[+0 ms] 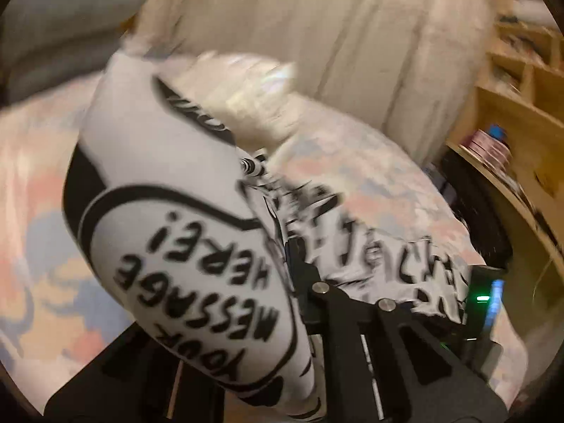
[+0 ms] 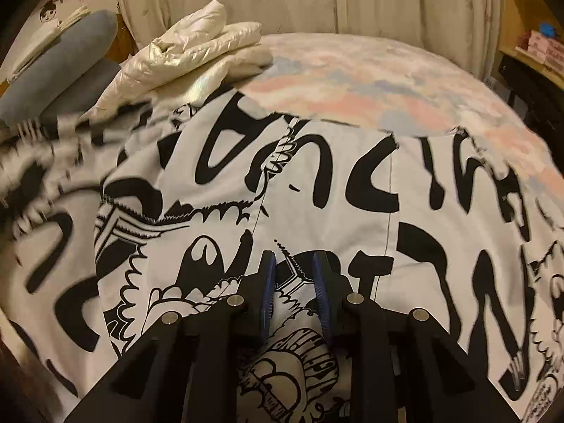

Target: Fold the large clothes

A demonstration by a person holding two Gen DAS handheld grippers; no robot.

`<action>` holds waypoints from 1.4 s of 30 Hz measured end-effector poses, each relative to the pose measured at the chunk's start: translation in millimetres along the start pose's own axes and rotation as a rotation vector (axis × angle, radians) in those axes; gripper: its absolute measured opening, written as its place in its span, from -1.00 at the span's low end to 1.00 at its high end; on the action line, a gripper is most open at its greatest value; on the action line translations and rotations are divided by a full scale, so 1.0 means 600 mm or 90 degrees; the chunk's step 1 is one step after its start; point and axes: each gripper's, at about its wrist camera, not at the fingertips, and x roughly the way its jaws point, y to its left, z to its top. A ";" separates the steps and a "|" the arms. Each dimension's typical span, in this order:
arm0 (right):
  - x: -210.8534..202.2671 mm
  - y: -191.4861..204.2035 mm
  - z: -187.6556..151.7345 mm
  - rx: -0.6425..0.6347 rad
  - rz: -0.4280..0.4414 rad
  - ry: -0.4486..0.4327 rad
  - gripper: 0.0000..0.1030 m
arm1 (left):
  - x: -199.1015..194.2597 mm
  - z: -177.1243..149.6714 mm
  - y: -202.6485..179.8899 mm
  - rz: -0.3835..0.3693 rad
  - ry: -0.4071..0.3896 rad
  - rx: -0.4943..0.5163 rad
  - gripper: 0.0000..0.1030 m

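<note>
The shirt [image 2: 317,190], white with heavy black lettering and cartoon print, lies spread across the bed [image 2: 380,81], covering the near part of the pastel patterned cover and leaving the far part bare. In the right wrist view the right claw [image 2: 292,282] sits low over the cloth with its blue pads [image 2: 268,282] slightly apart and a ridge of fabric rising between them; whether the pads actually press that ridge cannot be told, so the grip is unconfirmed. Judged from position, this claw is placed to anchor or pinch the near portion while the other side is moved. In the left wrist view the left claw [image 1: 299,268] has a portion of the shirt draped up and over it, the panel reading "YOUR MESSAGE HERE!" standing close to the lens; the fingertips are buried under cloth, so their state cannot be told. The raised cloth and motion blur suggest this side is being lifted to carry it across the body, an early fold. A cream padded jacket [image 2: 187,49] lies bundled at the far left corner of the bed, touching the shirt's far edge. Risk: the lifted portion could drag the flat part out of line if the right side is not held.
</note>
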 end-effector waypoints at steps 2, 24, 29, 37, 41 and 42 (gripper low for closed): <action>0.008 -0.003 0.001 0.006 0.018 0.004 -0.55 | -0.011 0.012 -0.049 -0.034 -0.018 0.044 -0.88; -0.209 -0.346 -0.126 0.328 -0.001 -0.097 -0.55 | 0.094 -0.076 -0.495 -0.156 0.038 0.332 -0.88; -0.264 -0.444 -0.180 0.401 -0.121 -0.142 -0.55 | 0.136 -0.200 -0.600 -0.169 0.092 0.414 -0.88; -0.247 -0.511 -0.242 0.464 -0.128 -0.097 -0.55 | 0.193 -0.353 -0.650 -0.149 0.157 0.524 -0.88; -0.246 -0.513 -0.252 0.464 -0.120 -0.099 -0.55 | 0.199 -0.339 -0.639 -0.169 0.171 0.518 -0.76; -0.249 -0.509 -0.255 0.462 -0.119 -0.099 -0.54 | 0.198 -0.330 -0.633 -0.171 0.173 0.523 -0.68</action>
